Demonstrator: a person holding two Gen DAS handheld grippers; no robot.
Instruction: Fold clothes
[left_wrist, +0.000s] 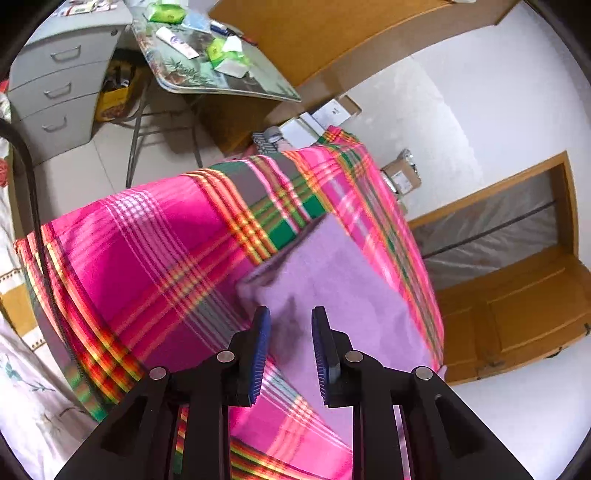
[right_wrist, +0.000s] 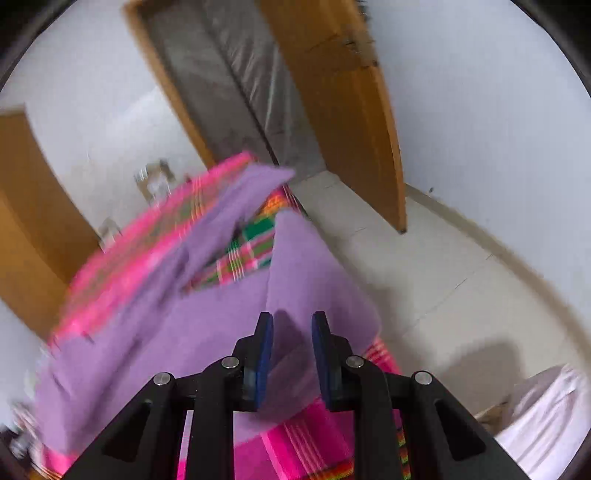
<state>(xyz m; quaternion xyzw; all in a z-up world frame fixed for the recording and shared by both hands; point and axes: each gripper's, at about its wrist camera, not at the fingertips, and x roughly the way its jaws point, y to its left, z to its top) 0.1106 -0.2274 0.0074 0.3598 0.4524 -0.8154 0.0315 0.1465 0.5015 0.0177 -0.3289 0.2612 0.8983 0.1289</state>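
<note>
Hovering both grippers, left (left_wrist: 288, 326) and right (right_wrist: 291, 326), spread and empty over the purple cloth (left_wrist: 332, 295) at lower centre, you are risking dragging the loose fold (right_wrist: 243, 199) askew.

No legible text anywhere. Green packets (left_wrist: 164, 13) & a white tube (left_wrist: 177, 42) on the cluttered worktop (left_wrist: 258, 86) carry print, but too small/blurred to read. White box (left_wrist: 334, 110) by the wall has a dark mark, unreadable. Cardboard parcel (left_wrist: 400, 177) has a label, can't make it out. Right wrist view: too blurred, nothing to read.
</note>
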